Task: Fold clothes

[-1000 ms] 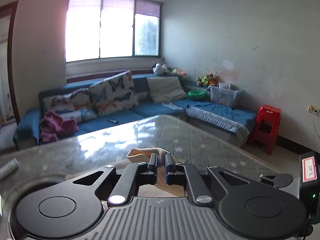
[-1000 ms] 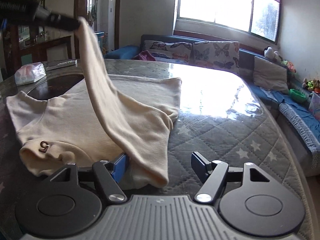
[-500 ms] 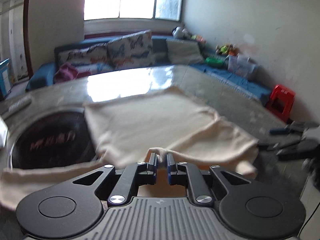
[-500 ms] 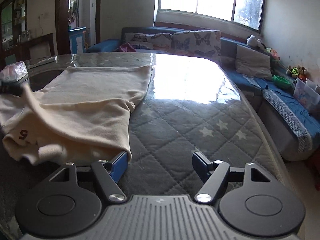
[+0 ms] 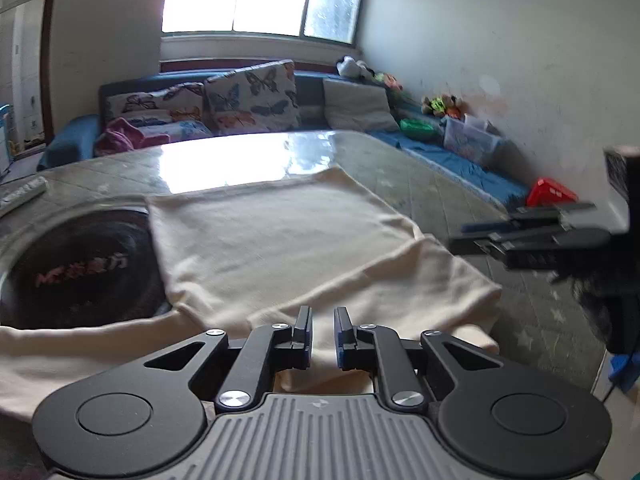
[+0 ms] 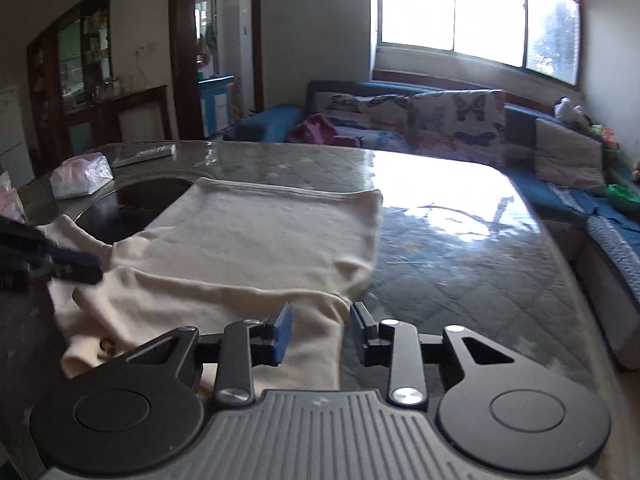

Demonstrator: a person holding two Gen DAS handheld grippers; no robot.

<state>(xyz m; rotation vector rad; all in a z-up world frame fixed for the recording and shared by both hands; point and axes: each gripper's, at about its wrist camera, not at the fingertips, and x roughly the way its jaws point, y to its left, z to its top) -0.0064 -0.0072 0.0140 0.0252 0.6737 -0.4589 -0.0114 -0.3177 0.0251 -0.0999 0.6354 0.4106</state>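
Observation:
A cream sweater [image 5: 272, 232] lies flat on the quilted table cover, with one sleeve folded across its near part [image 6: 208, 292]. My left gripper [image 5: 322, 314] hovers low over that folded sleeve. Its jaws stand a narrow gap apart, and no cloth shows pinched between them. In the right wrist view the left gripper [image 6: 86, 266] enters from the left edge, over the sweater. My right gripper [image 6: 322, 318] is open at the sweater's near right corner, and the cloth's edge lies between its fingers. The left wrist view shows the right gripper [image 5: 466, 238] from the side, beside the sweater's right edge.
A dark round plate with pink lettering [image 5: 80, 268] sits in the table under the sweater's left part. A tissue pack [image 6: 80, 176] and a remote [image 6: 144, 154] lie at the far left. A blue sofa [image 6: 440, 120] runs behind, and a red stool [image 5: 554, 192] stands to the right.
The left gripper brought the raised sleeve down across the sweater, and its jaws parted slightly. The right gripper's jaws narrowed from wide open and moved onto the sweater's near corner.

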